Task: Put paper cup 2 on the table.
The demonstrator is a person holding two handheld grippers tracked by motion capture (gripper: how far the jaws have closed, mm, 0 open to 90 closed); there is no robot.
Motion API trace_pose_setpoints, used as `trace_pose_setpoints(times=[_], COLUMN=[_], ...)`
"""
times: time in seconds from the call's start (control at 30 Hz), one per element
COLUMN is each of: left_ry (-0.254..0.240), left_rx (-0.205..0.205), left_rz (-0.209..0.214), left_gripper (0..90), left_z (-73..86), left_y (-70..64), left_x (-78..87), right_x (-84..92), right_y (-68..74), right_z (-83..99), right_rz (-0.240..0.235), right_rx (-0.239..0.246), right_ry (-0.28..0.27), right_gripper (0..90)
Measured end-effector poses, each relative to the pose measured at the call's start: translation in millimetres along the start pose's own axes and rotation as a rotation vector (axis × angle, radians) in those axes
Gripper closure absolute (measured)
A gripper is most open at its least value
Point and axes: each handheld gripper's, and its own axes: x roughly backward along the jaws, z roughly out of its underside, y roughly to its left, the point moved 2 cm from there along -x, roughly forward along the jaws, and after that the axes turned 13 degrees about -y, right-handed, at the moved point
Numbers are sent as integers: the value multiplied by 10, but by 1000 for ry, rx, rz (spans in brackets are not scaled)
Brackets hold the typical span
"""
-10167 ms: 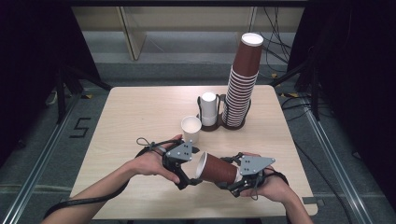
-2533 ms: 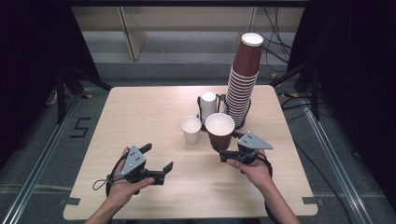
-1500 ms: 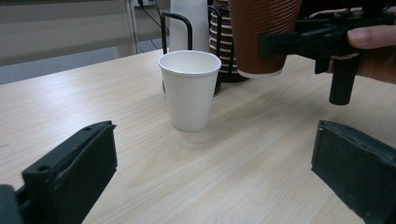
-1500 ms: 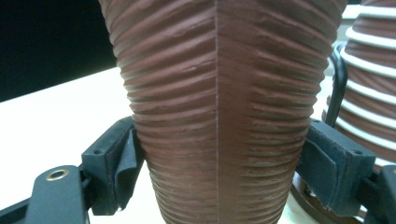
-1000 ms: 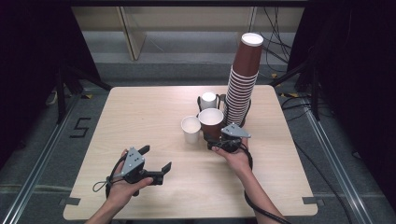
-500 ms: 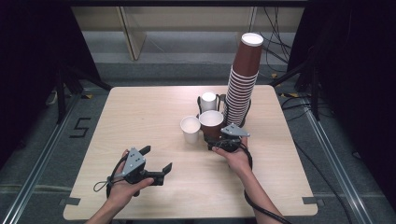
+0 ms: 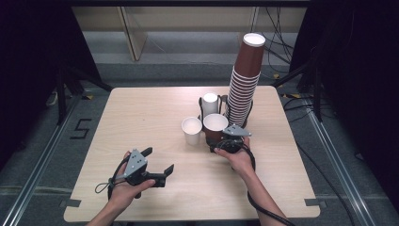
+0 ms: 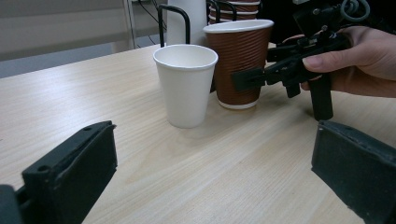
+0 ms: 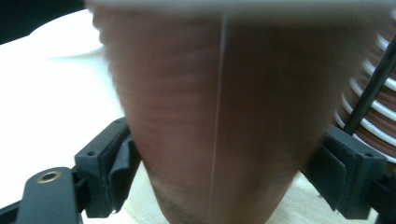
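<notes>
High view: a pale wood-grain table carries a tall leaning stack of ribbed brown paper cups in a black wire holder. In front of it stand a smooth white paper cup and, just beside it, a single brown paper cup with a white inside. The right gripper reaches level to this brown cup's base, its hand behind it. Near the front edge, the left gripper lies in the left hand, jaws spread wide and empty.

Left gripper view: both black jaws stand far apart over bare table. Beyond them the tapered white cup and the ribbed brown cup stand upright, nearly touching. The right gripper has one jaw alongside the brown cup's wall.

Right gripper view: the brown cup, blurred, stands on the table between the padded jaws. The jaws have just been opening; a narrow gap shows on each side, so the pads no longer pinch it.
</notes>
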Motion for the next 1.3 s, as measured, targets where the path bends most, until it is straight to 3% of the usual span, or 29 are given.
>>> trace_pose_setpoints(times=[0.13,0.17,0.43,0.47,0.53,0.57,0.87,0.9,1.0,1.1,1.13,1.3], left_ry=[4,3,5,4,5,5,10,11,12,18,18,24], left_rx=[6,8,9,8,6,6,5,5,4,6,7,7], left_rz=[-1,-1,-1,-1,-1,-1,-6,-4,-4,-4,-3,0], left_gripper=[0,0,0,0,0,0,0,0,0,0,0,0], left_z=[6,6,10,10,11,12,26,28,34,41,42,51], left_y=[-1,-1,1,2,3,4,13,15,16,11,6,-17], left_x=[-4,-4,-4,-4,-4,-4,-16,-17,-23,-26,-28,-41], right_x=[11,18,66,80,118,131,324,356,425,500,549,690], right_y=[10,31,28,17,43,13,-27,-46,-44,-78,-70,-98], right_z=[-25,-27,-43,-50,-46,-47,-69,-79,-73,-70,-70,-53], right_rz=[-12,4,5,-17,-2,-18,-27,-24,-32,-37,-20,-26], right_rx=[0,-29,-10,13,-26,-3,5,34,14,42,19,35], right_ry=[33,28,49,57,69,75,91,102,110,114,121,111], right_gripper=[138,127,39,34,26,24,21,21,21,26,31,38])
